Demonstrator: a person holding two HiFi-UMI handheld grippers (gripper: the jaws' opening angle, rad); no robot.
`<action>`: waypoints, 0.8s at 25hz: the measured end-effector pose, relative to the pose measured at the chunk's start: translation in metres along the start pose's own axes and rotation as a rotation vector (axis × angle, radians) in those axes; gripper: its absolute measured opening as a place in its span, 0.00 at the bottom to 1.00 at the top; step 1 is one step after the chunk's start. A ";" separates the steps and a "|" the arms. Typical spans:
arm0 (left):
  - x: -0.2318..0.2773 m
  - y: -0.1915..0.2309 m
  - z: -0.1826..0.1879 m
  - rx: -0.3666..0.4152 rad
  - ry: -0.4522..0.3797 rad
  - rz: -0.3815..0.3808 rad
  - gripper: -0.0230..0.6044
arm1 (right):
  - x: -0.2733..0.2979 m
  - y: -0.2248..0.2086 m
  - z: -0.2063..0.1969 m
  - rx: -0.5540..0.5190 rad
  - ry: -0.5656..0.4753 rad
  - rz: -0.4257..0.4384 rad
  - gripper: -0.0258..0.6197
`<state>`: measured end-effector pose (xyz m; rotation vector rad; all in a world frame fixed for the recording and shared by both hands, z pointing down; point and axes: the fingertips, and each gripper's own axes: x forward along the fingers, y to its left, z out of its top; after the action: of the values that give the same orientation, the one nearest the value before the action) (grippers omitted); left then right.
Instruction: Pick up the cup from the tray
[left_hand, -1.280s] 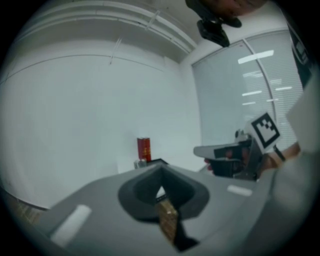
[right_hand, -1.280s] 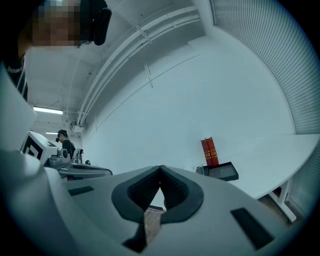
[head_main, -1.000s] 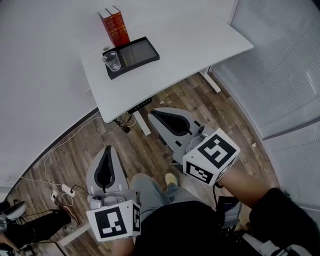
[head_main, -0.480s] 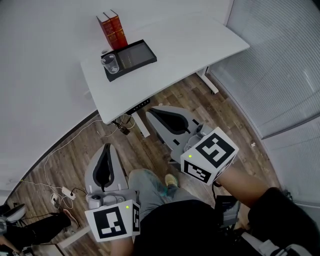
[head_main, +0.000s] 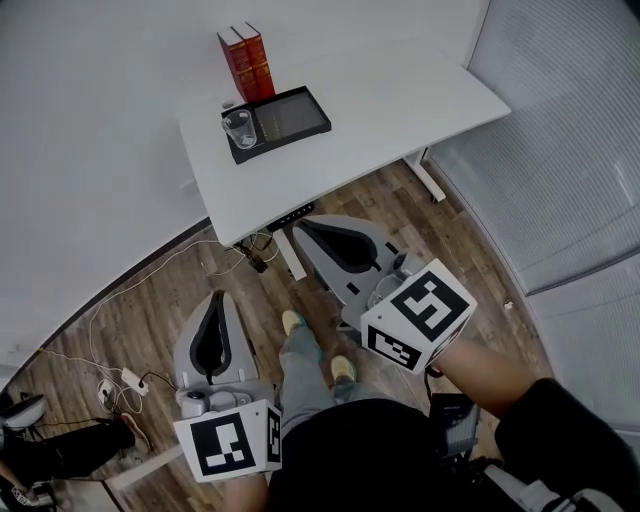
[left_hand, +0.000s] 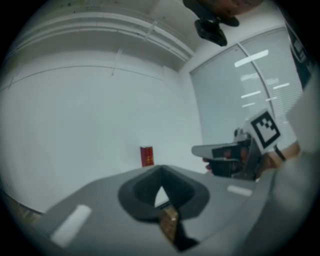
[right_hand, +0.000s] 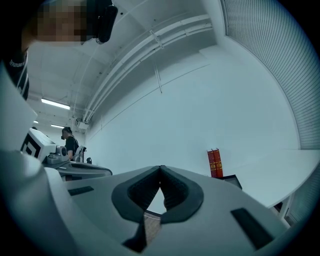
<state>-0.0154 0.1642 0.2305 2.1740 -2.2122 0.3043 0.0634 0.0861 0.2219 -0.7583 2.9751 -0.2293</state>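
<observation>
A clear glass cup (head_main: 239, 128) stands upright at the left end of a black tray (head_main: 290, 117) on the white table (head_main: 380, 95), far ahead of both grippers. My left gripper (head_main: 217, 297) hangs low at the left over the wooden floor, its jaws shut with nothing between them. My right gripper (head_main: 300, 228) is higher and nearer the table's front edge, with its jaws also shut and empty. In the left gripper view the closed tips (left_hand: 160, 170) point towards the wall. In the right gripper view the closed tips (right_hand: 160, 168) point left of the tray (right_hand: 231, 181).
Two red books (head_main: 247, 61) stand upright behind the tray, also seen as red books (right_hand: 215, 162). Cables and a power strip (head_main: 128, 379) lie on the floor at the left. A ribbed wall (head_main: 560, 130) runs along the right. Another person (right_hand: 70, 145) stands far off.
The person's leg has stepped forward and the table with the tray has shifted slightly right and down in the head view. Both grippers stay shut and held the same way.
</observation>
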 end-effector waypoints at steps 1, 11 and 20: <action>-0.001 0.001 0.002 0.001 -0.003 0.001 0.04 | 0.001 0.002 0.001 -0.003 -0.002 0.002 0.06; 0.005 0.007 0.006 0.004 -0.030 0.006 0.04 | 0.011 0.001 0.004 -0.032 -0.003 0.012 0.06; 0.030 0.031 0.006 -0.012 -0.036 0.017 0.04 | 0.045 -0.007 0.005 -0.045 0.004 0.024 0.06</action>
<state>-0.0467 0.1343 0.2253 2.1730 -2.2461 0.2533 0.0280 0.0578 0.2169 -0.7272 3.0009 -0.1637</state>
